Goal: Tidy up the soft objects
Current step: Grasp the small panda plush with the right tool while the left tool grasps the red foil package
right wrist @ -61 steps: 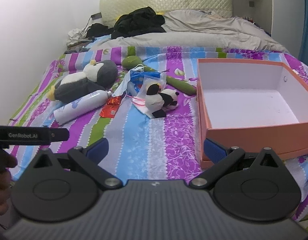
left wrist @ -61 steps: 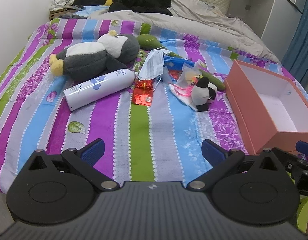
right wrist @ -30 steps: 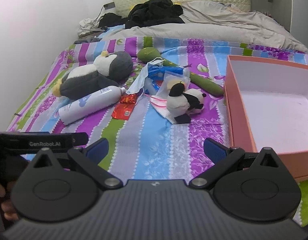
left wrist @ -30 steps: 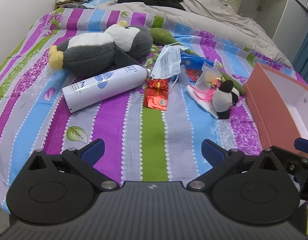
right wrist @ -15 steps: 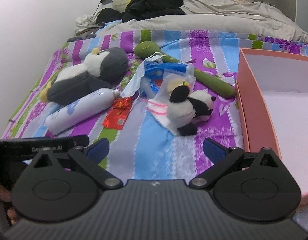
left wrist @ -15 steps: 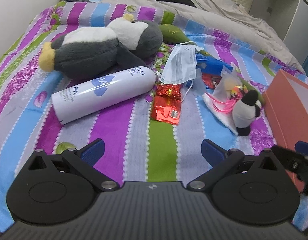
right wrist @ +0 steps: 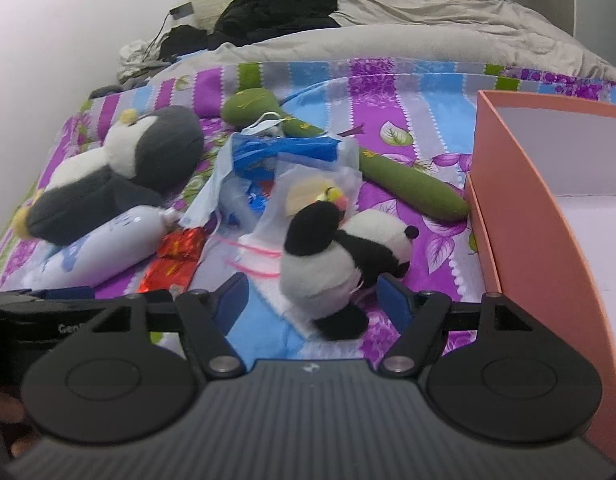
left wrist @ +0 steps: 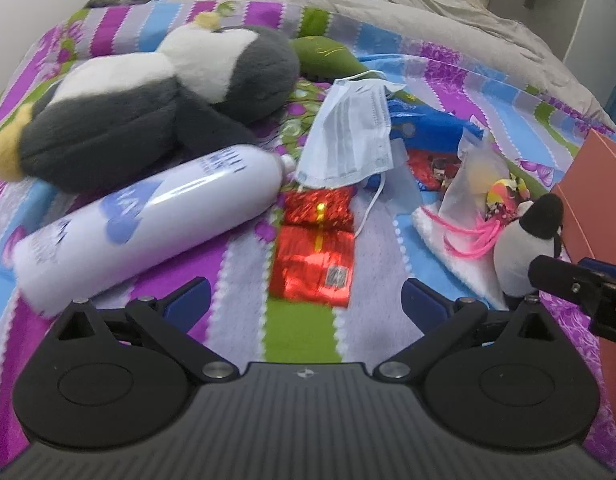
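A small panda plush [right wrist: 328, 264] lies on the striped bedspread, between the fingers of my right gripper [right wrist: 312, 298]. Its jaws are closing around the panda, and the left pad stands apart from it. The same panda [left wrist: 520, 256] shows at the right of the left wrist view. My left gripper [left wrist: 305, 300] is open, low over a red foil packet [left wrist: 314, 256], with nothing between its fingers. A big grey and white penguin plush [left wrist: 139, 112] lies at the back left. A long green plush [right wrist: 408, 184] lies behind the panda. The pink box [right wrist: 548, 208] stands open at the right.
A white bottle [left wrist: 147, 216] lies in front of the penguin. A face mask [left wrist: 348, 136], a blue wrapper [right wrist: 279, 152] and a clear bag with pink strings [left wrist: 468, 200] are heaped in the middle. Dark clothes [right wrist: 275, 8] and a grey duvet lie at the bed's head.
Both grippers have come forward and down toward the heap. The right gripper's jaws have narrowed, and the panda now sits between them.
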